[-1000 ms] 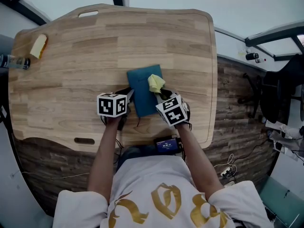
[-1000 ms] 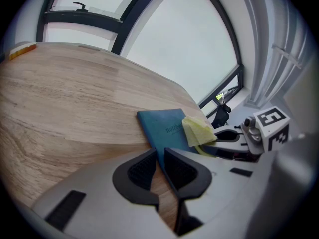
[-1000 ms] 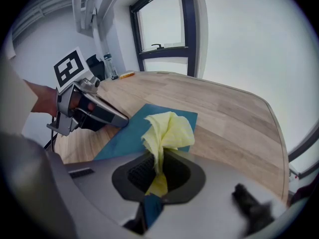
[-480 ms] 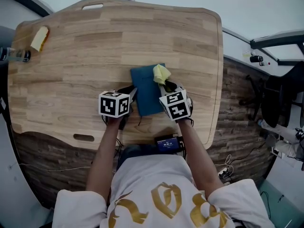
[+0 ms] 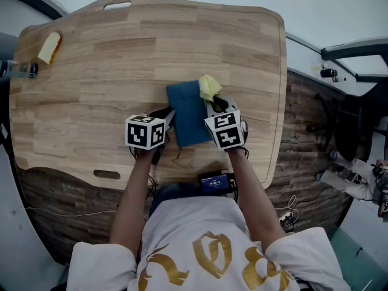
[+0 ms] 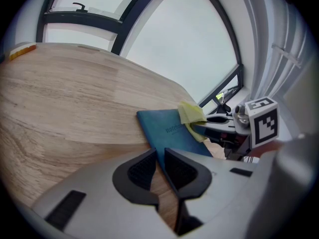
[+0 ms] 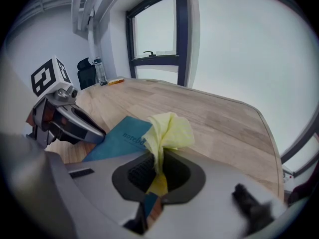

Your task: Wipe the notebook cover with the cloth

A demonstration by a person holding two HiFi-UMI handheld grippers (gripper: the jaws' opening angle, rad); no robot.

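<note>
Fingers [image 7: 187,178] of the right gripper [image 7: 158,168] are clamped tight on the yellow cloth [image 7: 167,131], which bunches up out of the jaws. The left gripper [image 6: 160,163] has its fingers [image 6: 137,171] drawn almost together, with the near corner of the notebook [image 6: 172,133] running into the thin slit between them, so it looks to be pinning the book in place. On the wooden table [image 5: 91,71] the blue notebook [image 5: 188,111] lies flat and closed, cover up, just ahead of the person and between the two grippers. The left gripper is at its near left edge and the right one along its right side. The cloth [image 5: 210,86] sits at the cover's far right corner, partly hanging past the edge onto the wood, while the rest of the cover is bare. By my reading, grasping the cloth and steadying the book are done and the wiping itself is in hand, with the cloth at one end of a stroke. No dirt or streak shows on the cover, so how much has been wiped cannot be told; the middle and left of the cover may remain. A small yellow block [image 5: 48,47] lies well apart at the table's far left.
</note>
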